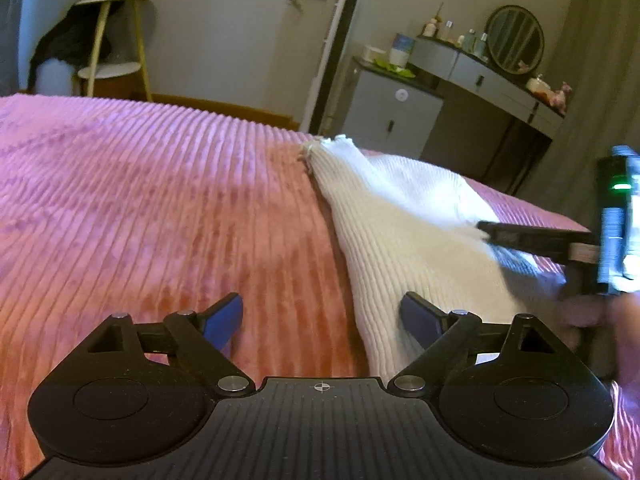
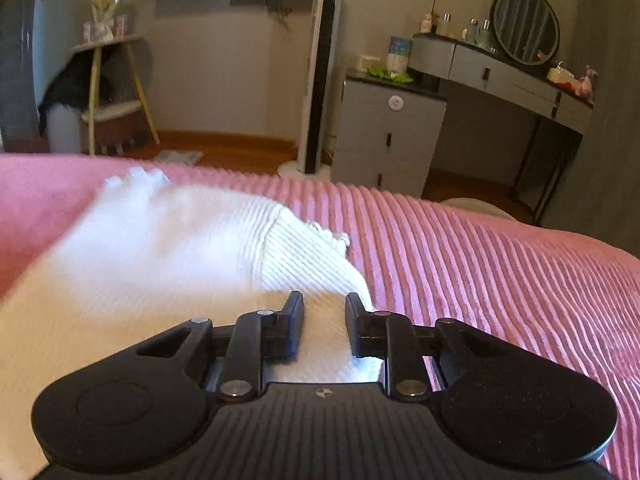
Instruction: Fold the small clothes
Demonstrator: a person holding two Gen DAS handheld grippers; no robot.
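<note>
The white knit garment (image 1: 404,240) lies on the pink ribbed bedspread (image 1: 140,200), filling the right centre of the left wrist view and the left and centre of the right wrist view. One ribbed, frilled end (image 2: 316,248) sits just above the right gripper (image 2: 322,300) in its own view.

The right gripper has its jaws drawn narrow, with a fold of the knit running between them; they seem to pinch it, though a strip of cloth shows in the gap and the grip may not be fully closed. The left gripper (image 1: 322,310) hangs wide open at lower centre, its left finger over bare bedspread and its right finger over the garment's edge, holding nothing.

The step in hand looks like carrying a gripped edge over to make a fold. To do it well, the right gripper should lift only enough to clear the fabric beneath, then travel straight so the fold line stays square. The left would do best to pin the near edge so the soft knit does not drag across the ribbed cover. Rib knit stretches, so a slow pull suits it.

As for containers, bottles (image 2: 478,30) stand on the dresser (image 2: 500,68) at upper right; their contents cannot be made out. Nothing on the bed holds the garment.
</note>
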